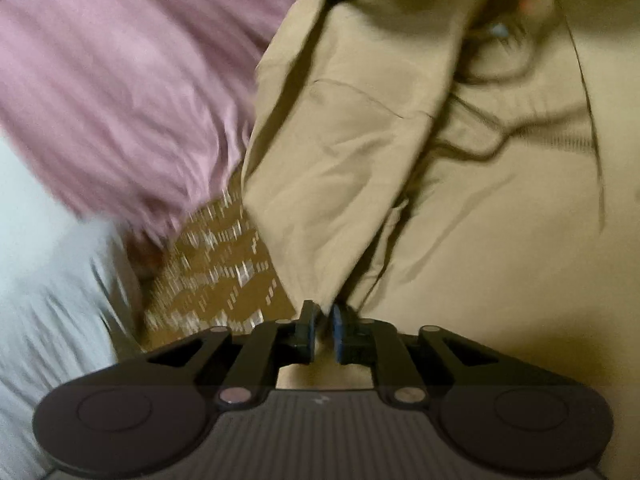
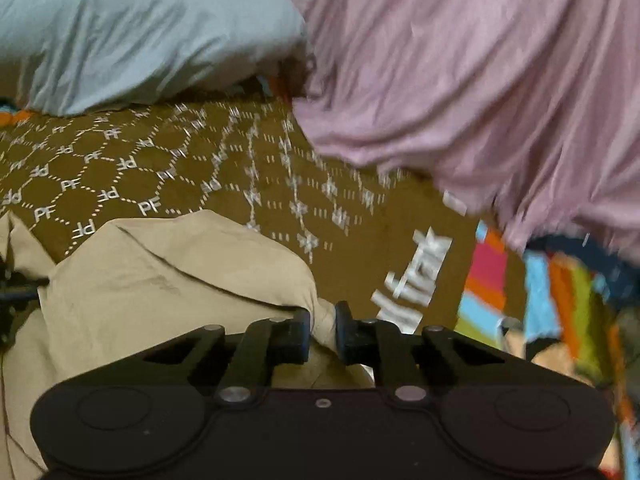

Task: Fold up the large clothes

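**Both tongs pinching the tan garment, lifted off the bed**

Nearest the lens in the left wrist view, the left gripper point(image 1: 323, 322) has its jaws nearly together with a pinch of the tan garment point(image 1: 360, 152) caught between the pads. The cloth fans upward from there through the middle and right of the frame, creased and partly doubled over. In the right wrist view the right gripper point(image 2: 322, 326) is likewise closed on a bunched edge of the same garment point(image 2: 160, 280), which fills the lower left of that frame.

Behind it lies a brown patterned sheet point(image 2: 168, 168), with a pale blue pillow point(image 2: 140, 36) at upper left, a pink cloth point(image 2: 480, 80) at upper right and a striped blanket point(image 2: 540, 300) at lower right.

The risk I see is a thin grip. Each pair of pads seems to hold only a small fold, so a quick pull could let a corner slip and spoil the fold line. The garment could also drag onto the pink cloth close by.

Motion blur smears much of both views. I cannot tell which edge or corner each gripper has. The garment's full outline is cut off by the frames, and the other gripper is only a dim blur in each.
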`<act>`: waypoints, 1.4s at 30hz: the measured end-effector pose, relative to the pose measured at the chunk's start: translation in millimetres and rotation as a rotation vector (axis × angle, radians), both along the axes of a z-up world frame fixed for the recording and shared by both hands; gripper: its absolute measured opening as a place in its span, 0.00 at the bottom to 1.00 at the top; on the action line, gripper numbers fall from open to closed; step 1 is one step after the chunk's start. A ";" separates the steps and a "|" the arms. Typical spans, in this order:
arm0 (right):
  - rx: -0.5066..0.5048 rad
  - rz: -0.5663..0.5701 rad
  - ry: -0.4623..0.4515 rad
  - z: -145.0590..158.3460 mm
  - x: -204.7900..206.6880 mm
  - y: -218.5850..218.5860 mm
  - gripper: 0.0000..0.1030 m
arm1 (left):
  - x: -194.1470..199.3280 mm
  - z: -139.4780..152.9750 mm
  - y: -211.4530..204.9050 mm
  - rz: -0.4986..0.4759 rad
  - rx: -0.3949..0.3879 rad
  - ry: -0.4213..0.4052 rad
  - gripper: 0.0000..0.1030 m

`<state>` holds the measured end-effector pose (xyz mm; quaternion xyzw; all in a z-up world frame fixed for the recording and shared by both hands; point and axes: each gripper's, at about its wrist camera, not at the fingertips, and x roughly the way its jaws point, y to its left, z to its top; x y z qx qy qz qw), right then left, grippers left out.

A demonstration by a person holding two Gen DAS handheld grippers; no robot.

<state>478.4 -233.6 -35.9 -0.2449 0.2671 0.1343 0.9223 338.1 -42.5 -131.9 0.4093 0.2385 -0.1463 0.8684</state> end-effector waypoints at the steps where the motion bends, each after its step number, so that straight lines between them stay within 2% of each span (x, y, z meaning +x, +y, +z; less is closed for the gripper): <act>1: -0.008 0.008 -0.028 3.3 -9.4 1.2 0.11 | -3.0 12.0 7.6 0.013 -0.074 0.046 0.13; 3: -0.041 0.036 -0.100 9.1 -31.1 4.3 0.11 | -17.1 37.5 25.0 0.026 -0.223 0.106 0.16; 6: -0.099 0.089 -0.219 14.0 -69.8 7.3 0.11 | -45.4 67.0 41.9 0.021 -0.375 0.160 0.17; 9: -0.145 0.132 -0.358 16.6 -119.0 10.2 0.11 | -74.2 86.7 47.7 0.035 -0.485 0.227 0.17; 13: -0.318 0.220 -0.567 -2.4 -197.1 20.0 0.11 | -113.8 96.1 53.6 0.062 -0.637 0.312 0.17; 16: -0.460 0.306 -0.662 -28.1 -253.9 24.9 0.11 | -143.6 96.4 61.4 0.094 -0.702 0.329 0.19; 21: -0.660 0.497 -0.632 -77.4 -333.8 23.4 0.11 | -179.8 93.1 83.1 0.173 -0.730 0.330 0.25; 24: -0.712 0.565 -0.560 -94.2 -366.4 21.3 0.11 | -192.5 92.4 98.0 0.224 -0.748 0.332 0.28; 26: -0.713 0.568 -0.504 -99.8 -380.8 20.5 0.13 | -197.7 91.0 104.2 0.256 -0.773 0.329 0.31; 28: -0.688 0.544 -0.406 -102.2 -388.8 21.9 0.18 | -199.4 86.8 111.3 0.286 -0.811 0.330 0.33; 31: -0.611 0.491 -0.309 -94.9 -400.9 18.5 0.19 | -197.2 82.5 119.8 0.316 -0.851 0.317 0.37; 33: -0.528 0.421 -0.243 -81.6 -406.2 16.2 0.31 | -190.5 79.9 124.3 0.333 -0.872 0.312 0.38; 34: -0.471 0.381 -0.210 -71.5 -406.4 10.1 0.43 | -185.7 79.5 123.8 0.339 -0.879 0.313 0.39; 35: -0.416 0.335 -0.184 -60.8 -405.3 4.2 0.49 | -179.4 79.5 122.7 0.341 -0.882 0.313 0.40; 36: -0.360 0.280 -0.159 -50.1 -401.4 -3.6 0.50 | -172.1 80.9 121.1 0.337 -0.880 0.307 0.41; 38: -0.198 0.144 -0.096 -25.5 -383.9 -22.4 0.55 | -156.3 85.6 114.1 0.338 -0.862 0.274 0.50; 39: -0.082 0.053 -0.061 -13.7 -370.9 -37.0 0.57 | -146.8 87.8 110.6 0.351 -0.851 0.255 0.53; 42: 0.260 -0.199 0.061 3.5 -331.2 -83.3 0.58 | -110.6 89.6 99.4 0.413 -0.854 0.244 0.54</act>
